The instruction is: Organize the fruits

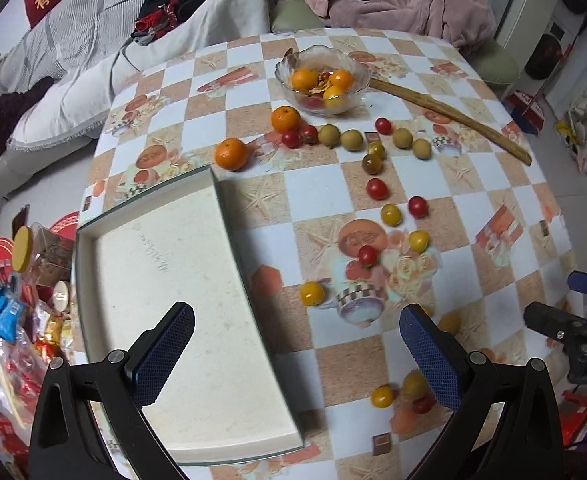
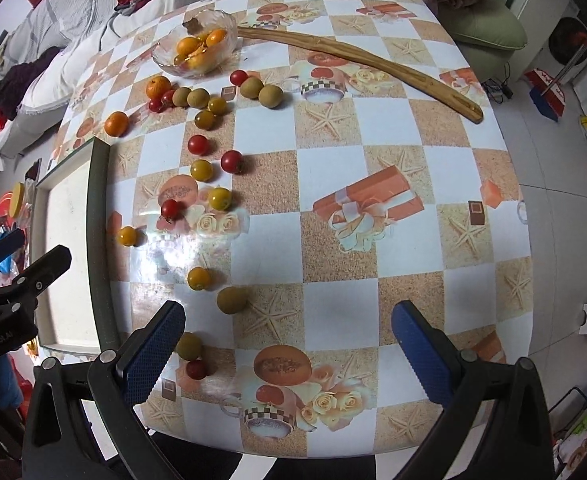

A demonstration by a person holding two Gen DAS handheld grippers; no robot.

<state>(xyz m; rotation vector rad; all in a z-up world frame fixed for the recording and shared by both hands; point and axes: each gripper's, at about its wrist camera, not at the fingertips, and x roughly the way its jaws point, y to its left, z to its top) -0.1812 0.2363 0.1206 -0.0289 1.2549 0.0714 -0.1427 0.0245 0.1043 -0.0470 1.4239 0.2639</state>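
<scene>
Fruits are lying scattered across the checked table [image 2: 373, 216]: small tomatoes, brownish-green round fruits and two oranges, trailing from the glass bowl [image 1: 322, 80] in the upper middle of the left view down toward the bottom of the frame. We are holding both grippers wide open and empty; the left gripper [image 1: 297, 354] is hovering over the near corner of the white tray [image 1: 181, 264], and the right gripper [image 2: 289, 344] is hovering over the table's near edge.

We are judging the sorting as hardly begun, since the tray is holding nothing. For the first pick we are favouring the nearest pieces: the round green fruit [image 2: 189, 345] and the red tomato [image 2: 196, 369] sitting just beside the right gripper's left finger [image 2: 153, 356], at lower left of the right view. They are touching or nearly so, so we are aiming to straddle one only, closing gently because a tomato is likely squashing or rolling away under a hard or off-centre squeeze.
</scene>
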